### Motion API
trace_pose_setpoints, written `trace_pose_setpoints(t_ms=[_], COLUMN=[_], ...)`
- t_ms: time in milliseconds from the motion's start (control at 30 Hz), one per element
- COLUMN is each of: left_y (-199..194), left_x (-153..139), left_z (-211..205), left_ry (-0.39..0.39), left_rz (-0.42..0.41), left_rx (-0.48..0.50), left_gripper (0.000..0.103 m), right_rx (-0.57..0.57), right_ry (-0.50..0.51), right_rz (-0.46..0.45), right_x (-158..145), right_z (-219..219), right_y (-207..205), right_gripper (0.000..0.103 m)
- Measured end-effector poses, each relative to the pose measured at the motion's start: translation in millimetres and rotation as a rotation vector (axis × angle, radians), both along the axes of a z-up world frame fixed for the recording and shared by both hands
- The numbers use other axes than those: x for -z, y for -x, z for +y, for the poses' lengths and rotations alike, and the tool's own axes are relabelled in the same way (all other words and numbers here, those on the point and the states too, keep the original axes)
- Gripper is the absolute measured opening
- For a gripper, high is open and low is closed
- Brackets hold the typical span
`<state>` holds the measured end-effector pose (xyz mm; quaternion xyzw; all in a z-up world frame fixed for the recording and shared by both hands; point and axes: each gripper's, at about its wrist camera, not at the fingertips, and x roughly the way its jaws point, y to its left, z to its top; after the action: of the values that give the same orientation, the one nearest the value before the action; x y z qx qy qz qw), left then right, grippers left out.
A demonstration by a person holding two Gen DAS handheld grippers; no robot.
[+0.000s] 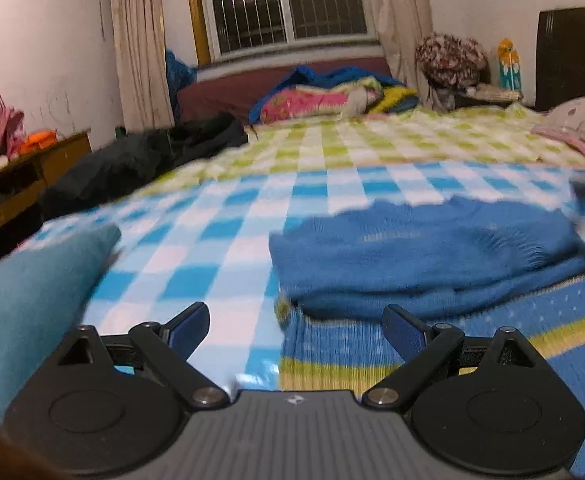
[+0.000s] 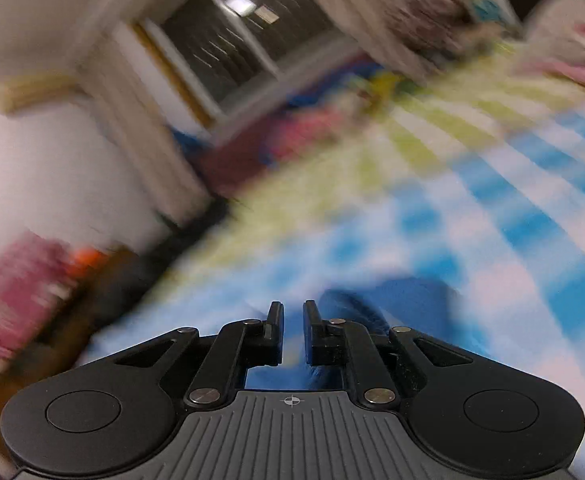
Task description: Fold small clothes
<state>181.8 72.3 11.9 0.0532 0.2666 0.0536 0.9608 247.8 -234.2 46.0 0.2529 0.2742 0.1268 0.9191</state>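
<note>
Left tongs [image 1: 295, 330]: jaws spread wide apart, nothing between them, hanging just above the near edge of the sweater and the bedspread.
Left fingers [image 1: 402, 330]: blue-padded tips splayed outward, clear of any cloth as far as the view tells.
Right tongs [image 2: 292, 330]: jaws nearly together, only a narrow slot left; bedspread and a sliver of blue show through that slot, and no cloth sits pinched in it.
Right view: heavily smeared and tilted, so contact with the fabric below cannot be told.
Blue sweater [image 1: 432, 256]: lying on the bed ahead and to the right of the left tongs, upper part folded down over the lower part with its yellow-green stripes.
Same sweater, right view [image 2: 396, 300]: a blurred blue mound just beyond and to the right of the right tongs.
Teal garment [image 1: 24, 300]: bunched at the left edge of the bed, beside the left tongs.
Bedspread [image 1: 220, 232]: blue-and-white check near, green check farther back.
</note>
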Motion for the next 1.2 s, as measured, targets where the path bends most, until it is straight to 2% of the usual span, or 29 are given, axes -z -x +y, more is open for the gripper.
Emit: trace_pose_setpoints(t_ms=[33,67,133,200,300,500,700,933,1033,1200], left_y=[0,2,5,7,5,5,9,11,11,11], left_x=[4,8,12,13,8,1,2,5,7,11], left_z=[0,-1,-3,-5,-11,-23,-24,-20,-18,-14], left_ry=[0.002,0.0,-0.017,-0.032,-0.035,-0.038,-0.026,0.005,0.022,0.04], left_rz=[0.019,0.033,0.042,0.047,0.036,0.019,0.012,0.008,0.013,0.017], left_rx=[0.001,0.005,0.014,0.022,0.034,0.068,0.069,0.059,0.058,0.058], left_gripper=[0.099,0.099,0.099,0.099,0.099,0.099,0.099,0.099,0.099,0.099], right_rx=[0.029,0.038,0.052,0.069,0.067,0.116,0.119,0.119,0.115,0.123], right_ry=[0.003,-0.036,-0.184,-0.235,-0.229,-0.269,-0.291,-0.235,-0.189,-0.178], right_rz=[0.107,0.168,0.188,0.176,0.17,0.165,0.192,0.197,0.229,0.241], right_x=[19,32,48,47,44,40,40,31,31,29], right_z=[-6,-13,-29,-36,-36,-49,-51,-43,-36,-31], right_y=[-6,-7,0,5,8,9,3,-2,-8,-10], right_gripper=[0.015,0.014,0.014,0.015,0.016,0.033,0.033,0.033,0.033,0.033])
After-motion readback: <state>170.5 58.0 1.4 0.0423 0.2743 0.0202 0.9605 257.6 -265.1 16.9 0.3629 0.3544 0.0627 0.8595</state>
